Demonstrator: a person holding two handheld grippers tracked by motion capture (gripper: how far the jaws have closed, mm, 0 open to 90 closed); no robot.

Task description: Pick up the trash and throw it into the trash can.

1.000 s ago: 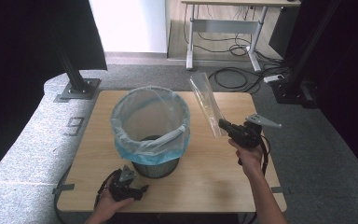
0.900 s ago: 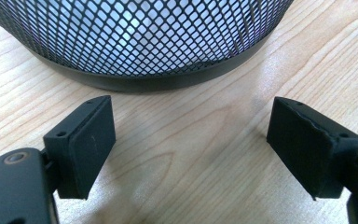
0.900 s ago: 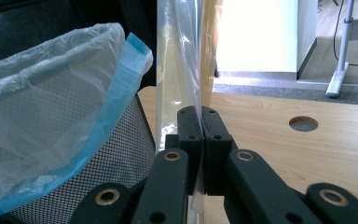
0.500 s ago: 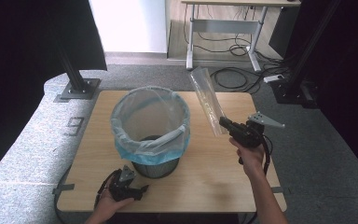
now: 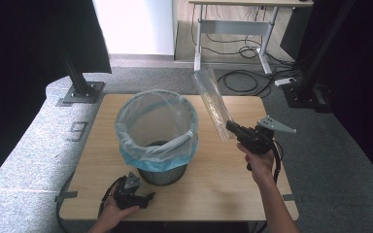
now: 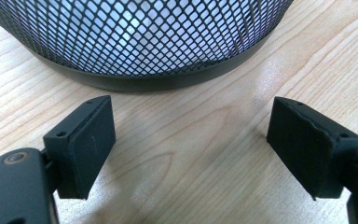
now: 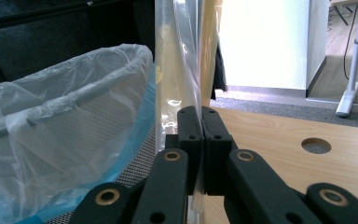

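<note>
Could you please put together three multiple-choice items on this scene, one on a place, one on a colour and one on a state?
1. Where does the mesh bin stand?
A. on the wooden table
B. on the carpet
C. on a chair

2. What colour is the lower edge of the bin liner?
A. red
B. light blue
C. black

3. How do the jaws of the right tool stand?
A. wide open
B. shut on nothing
C. shut on the clear plastic bag

Answers:
1. A, since the high view shows its base on the tabletop.
2. B, since the liner folded over the rim ends in a light blue band.
3. C, since the right gripper view shows the pads pressed together with the film rising between them.
</note>
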